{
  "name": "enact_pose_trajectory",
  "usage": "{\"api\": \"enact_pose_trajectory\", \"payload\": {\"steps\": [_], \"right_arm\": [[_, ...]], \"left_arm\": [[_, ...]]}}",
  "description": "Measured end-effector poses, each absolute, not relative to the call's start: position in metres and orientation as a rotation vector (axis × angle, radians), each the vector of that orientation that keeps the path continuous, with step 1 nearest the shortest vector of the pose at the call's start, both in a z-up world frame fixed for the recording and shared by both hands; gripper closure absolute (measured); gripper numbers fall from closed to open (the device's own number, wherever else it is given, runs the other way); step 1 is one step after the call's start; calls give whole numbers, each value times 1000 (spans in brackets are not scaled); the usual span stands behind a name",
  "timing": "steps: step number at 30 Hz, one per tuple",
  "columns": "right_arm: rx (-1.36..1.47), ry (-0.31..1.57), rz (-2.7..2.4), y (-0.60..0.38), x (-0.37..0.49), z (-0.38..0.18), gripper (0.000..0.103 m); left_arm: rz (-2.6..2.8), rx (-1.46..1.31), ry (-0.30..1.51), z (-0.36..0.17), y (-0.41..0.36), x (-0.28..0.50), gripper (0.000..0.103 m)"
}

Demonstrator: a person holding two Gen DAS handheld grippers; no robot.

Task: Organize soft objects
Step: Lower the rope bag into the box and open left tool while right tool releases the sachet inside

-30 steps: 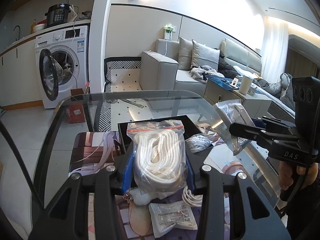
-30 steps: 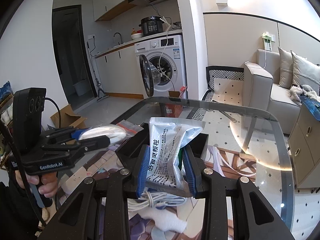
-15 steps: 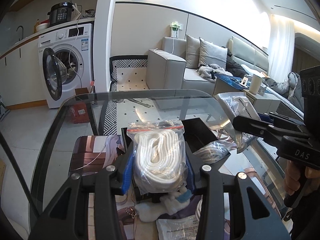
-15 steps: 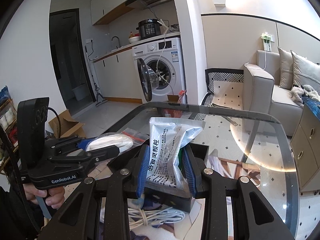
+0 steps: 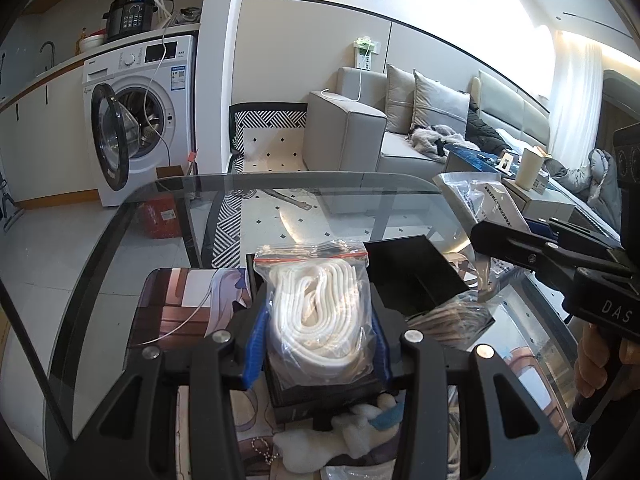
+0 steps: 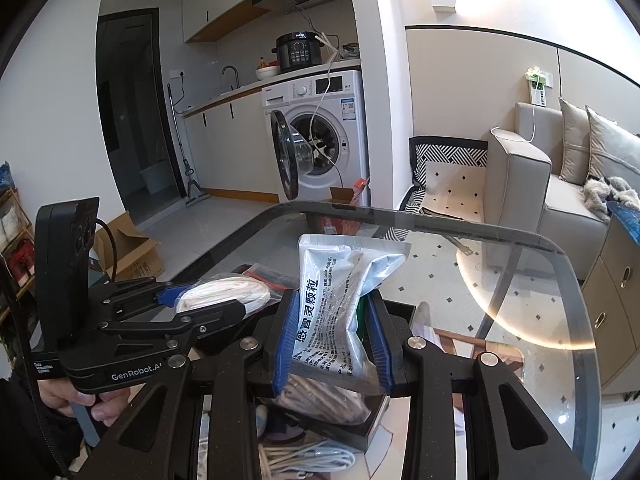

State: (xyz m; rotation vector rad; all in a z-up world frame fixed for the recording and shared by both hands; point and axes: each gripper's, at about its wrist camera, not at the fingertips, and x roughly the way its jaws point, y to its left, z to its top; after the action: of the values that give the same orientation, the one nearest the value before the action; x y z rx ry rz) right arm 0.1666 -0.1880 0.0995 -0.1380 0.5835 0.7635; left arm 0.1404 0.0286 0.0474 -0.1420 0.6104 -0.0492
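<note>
My left gripper (image 5: 318, 340) is shut on a clear zip bag of white rope (image 5: 320, 312) and holds it above a black box (image 5: 412, 280) on the glass table (image 5: 280, 184). It also shows in the right wrist view (image 6: 224, 300), left of my right gripper (image 6: 332, 340). My right gripper is shut on a silver medicine pouch (image 6: 336, 304) with Chinese print, held over the black box (image 6: 372, 420). The pouch also shows at the right of the left wrist view (image 5: 484, 208). A bag of beige cord (image 6: 324, 396) lies in the box under the pouch.
A coiled white cable (image 6: 308, 460) and white fluffy pieces (image 5: 352, 436) lie on a printed mat (image 5: 180, 304) near me. Beyond the table stand a washing machine (image 5: 136, 120) with its door open and a grey sofa (image 5: 360, 136).
Both grippers have moved forward with their loads and now hang over the black box. The loose items on the mat have slid toward the bottom of both views.
</note>
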Motion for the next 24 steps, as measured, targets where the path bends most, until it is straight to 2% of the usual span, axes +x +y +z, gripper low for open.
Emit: {"api": "enact_pose_trajectory", "payload": {"steps": [24], "right_arm": [[-212, 740, 754, -164, 209, 66, 68]], "left_arm": [[-68, -95, 653, 32, 17, 162, 60]]}}
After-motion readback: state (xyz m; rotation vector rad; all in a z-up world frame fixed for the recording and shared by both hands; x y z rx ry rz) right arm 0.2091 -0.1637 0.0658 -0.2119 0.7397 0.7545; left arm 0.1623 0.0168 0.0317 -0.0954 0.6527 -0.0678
